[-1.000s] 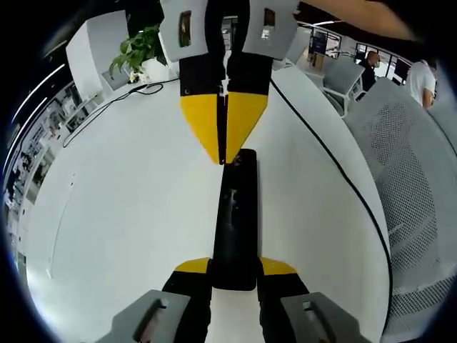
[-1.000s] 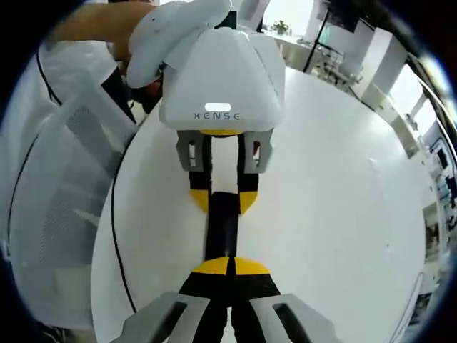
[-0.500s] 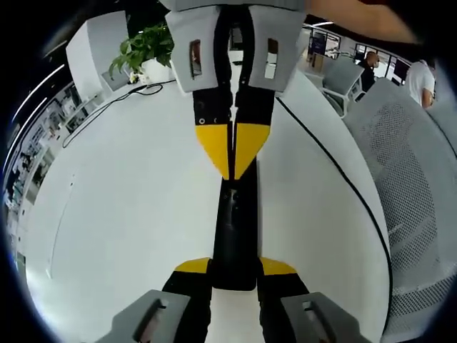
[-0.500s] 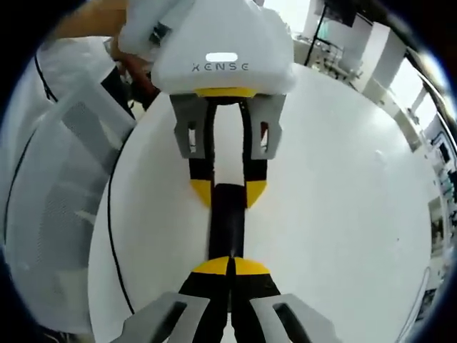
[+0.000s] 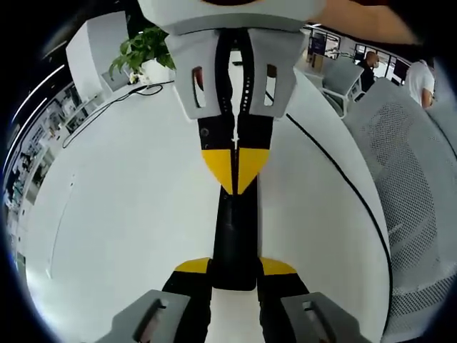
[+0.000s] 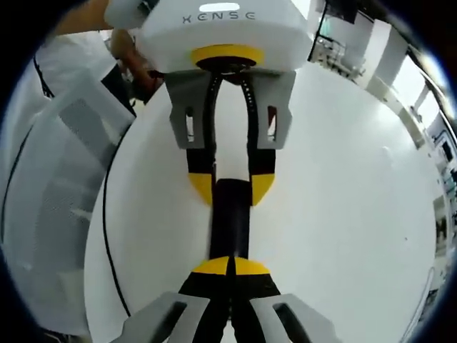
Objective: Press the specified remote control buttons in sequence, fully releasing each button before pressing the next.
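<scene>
A slim black remote control (image 5: 235,236) lies lengthwise on the white table (image 5: 128,214). My left gripper (image 5: 234,266) is shut on its near end, one yellow-tipped finger on each side. My right gripper (image 5: 234,190) comes in from the top of the left gripper view, shut, with its joined tips pointing down onto the remote's upper face. In the right gripper view, the shut right gripper (image 6: 230,263) rests its tips on the remote (image 6: 230,221), and the left gripper (image 6: 232,191) clamps the far end. The buttons are too dark to make out.
A black cable (image 5: 335,171) runs along the table's right side. A potted plant (image 5: 143,46) stands at the far left corner. Grey mesh chairs (image 5: 414,179) line the table edge, and people (image 5: 421,75) are in the background.
My right gripper has slid along the remote towards the left gripper, its tips now nearer the middle. The left gripper has kept its hold and the remote has stayed put.
</scene>
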Demonstrator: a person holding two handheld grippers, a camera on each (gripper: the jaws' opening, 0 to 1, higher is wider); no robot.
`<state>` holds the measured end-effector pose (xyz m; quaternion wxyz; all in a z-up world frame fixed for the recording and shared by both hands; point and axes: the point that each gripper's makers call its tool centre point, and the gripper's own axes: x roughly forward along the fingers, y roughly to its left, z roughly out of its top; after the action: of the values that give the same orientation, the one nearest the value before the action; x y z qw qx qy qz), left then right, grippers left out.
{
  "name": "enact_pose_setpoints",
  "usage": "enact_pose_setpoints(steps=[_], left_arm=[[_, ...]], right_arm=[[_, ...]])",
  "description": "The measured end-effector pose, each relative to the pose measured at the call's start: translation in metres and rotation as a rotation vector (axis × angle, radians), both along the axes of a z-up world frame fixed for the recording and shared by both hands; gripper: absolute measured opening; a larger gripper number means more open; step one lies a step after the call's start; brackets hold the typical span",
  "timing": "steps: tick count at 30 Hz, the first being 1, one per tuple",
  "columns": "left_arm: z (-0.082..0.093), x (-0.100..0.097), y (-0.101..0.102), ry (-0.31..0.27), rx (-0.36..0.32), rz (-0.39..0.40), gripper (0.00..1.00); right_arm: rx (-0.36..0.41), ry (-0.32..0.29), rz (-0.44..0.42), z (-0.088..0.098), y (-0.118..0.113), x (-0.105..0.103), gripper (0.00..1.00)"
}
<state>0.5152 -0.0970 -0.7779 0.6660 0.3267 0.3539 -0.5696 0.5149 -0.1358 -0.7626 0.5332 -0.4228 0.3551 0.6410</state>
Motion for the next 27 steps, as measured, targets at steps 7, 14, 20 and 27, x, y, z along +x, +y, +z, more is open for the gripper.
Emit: enact_pose_setpoints(steps=[7,14,20,27], left_arm=[[0.0,0.0005,0.0002,-0.002,-0.002,0.001,0.24],[-0.0001,0.0007,0.0005,-0.004,-0.003,0.001,0.24],[-0.0003,0.001,0.0008,-0.004,-0.005,0.002,0.24],[-0.0006,0.0009,0.0011,-0.003,-0.005,0.003,0.23]], right_arm=[[-0.011,0.001,0.008,-0.0055,-0.0006,-0.0015,0.0],[-0.01,0.003,0.005,-0.0056,-0.0004,-0.0013,0.0],[-0.018,0.0,0.011,-0.0063,0.0003,-0.0014,0.0],[-0.026,0.012,0.005,-0.0078,0.0,-0.001,0.0]])
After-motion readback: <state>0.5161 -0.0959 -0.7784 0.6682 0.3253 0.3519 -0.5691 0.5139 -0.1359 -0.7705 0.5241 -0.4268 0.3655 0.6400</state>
